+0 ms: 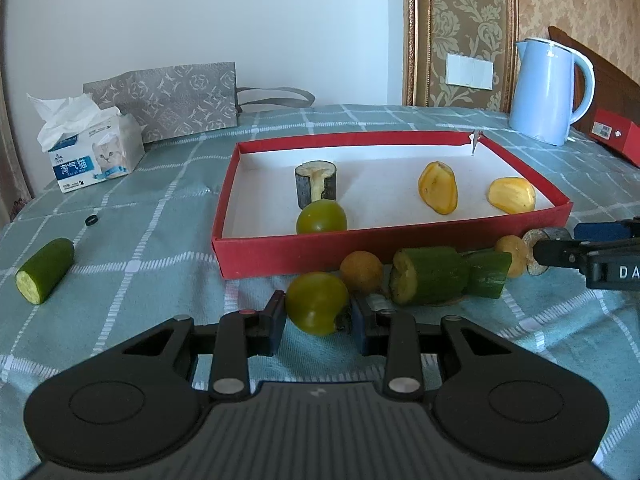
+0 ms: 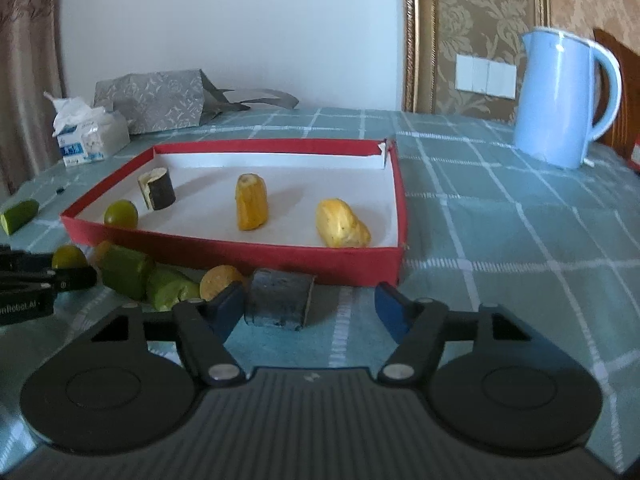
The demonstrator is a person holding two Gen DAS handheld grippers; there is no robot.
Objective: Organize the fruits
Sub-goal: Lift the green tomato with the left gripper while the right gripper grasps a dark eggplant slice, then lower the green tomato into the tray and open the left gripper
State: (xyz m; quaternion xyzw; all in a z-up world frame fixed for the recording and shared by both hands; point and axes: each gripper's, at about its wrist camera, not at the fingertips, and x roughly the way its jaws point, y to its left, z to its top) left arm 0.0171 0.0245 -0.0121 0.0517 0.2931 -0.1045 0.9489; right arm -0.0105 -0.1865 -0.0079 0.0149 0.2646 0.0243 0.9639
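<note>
Green fruit (image 1: 317, 303), partly hidden, sits clamped in left tool (image 1: 319, 316).

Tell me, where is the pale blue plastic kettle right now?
The pale blue plastic kettle stands upright at the far right of both wrist views, on the checked green tablecloth, beyond the right far corner of the red cardboard box.

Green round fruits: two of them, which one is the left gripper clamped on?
The green round fruit on the cloth, outside the red box, pinched by the left gripper. The other green fruit lies inside the box, untouched.
</note>
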